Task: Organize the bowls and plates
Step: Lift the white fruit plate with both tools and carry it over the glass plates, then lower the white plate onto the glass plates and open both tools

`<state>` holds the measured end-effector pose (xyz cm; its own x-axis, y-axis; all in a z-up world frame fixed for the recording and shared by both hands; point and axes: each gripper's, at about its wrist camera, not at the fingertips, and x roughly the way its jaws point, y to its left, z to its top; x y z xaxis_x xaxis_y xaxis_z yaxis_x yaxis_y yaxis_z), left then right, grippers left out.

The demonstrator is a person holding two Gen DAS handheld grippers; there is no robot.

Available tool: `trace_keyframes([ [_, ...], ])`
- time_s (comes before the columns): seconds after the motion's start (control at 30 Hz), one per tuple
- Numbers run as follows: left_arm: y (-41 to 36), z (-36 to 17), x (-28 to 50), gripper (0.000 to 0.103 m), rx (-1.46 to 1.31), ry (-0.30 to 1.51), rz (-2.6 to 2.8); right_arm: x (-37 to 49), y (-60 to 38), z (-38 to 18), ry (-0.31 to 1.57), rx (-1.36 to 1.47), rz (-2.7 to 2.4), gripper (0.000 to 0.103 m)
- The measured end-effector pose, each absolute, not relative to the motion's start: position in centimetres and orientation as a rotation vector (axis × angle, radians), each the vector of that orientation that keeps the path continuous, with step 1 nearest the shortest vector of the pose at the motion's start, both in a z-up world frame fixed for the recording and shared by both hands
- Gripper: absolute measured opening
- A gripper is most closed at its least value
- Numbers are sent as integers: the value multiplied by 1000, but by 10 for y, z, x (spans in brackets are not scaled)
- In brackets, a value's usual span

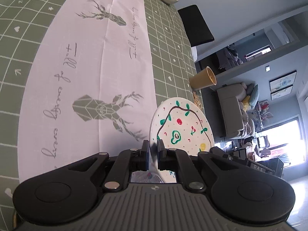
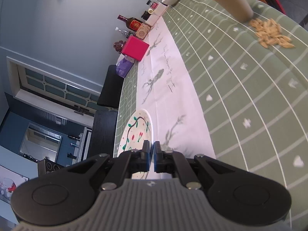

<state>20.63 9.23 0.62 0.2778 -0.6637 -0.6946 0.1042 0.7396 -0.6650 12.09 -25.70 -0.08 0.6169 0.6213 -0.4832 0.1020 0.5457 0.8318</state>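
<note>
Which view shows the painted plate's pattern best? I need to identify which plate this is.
The left wrist view: the plate faces the camera, showing the vine loop, avocado, cherries and yellow fruit. The right wrist view shows the plate at a steeper slant, partly hidden behind the jaws, so only the vine and cherries are visible.

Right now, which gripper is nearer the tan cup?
Right, probably. The right gripper has the tan cup ahead on its own side; the left gripper sees it across the painted plate.

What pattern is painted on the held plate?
White plate with a dark vine loop, green leaves, cherries and an avocado; clearest in the left wrist view.
</note>
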Motion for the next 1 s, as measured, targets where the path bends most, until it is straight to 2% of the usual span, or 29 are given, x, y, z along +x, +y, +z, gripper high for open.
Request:
trace_keyframes([
  [0.3, 54, -14, 185, 8, -433, 1308, -622, 52, -281, -30, 908, 1098, 279, 1],
  [0.57, 31, -26, 180, 8, -291, 1370, -602, 24, -288, -80, 991, 1263, 189, 2],
  [1.0, 1, -34, 175, 10, -13, 1368, -502, 29, -274, -80, 1011, 1137, 192, 2],
])
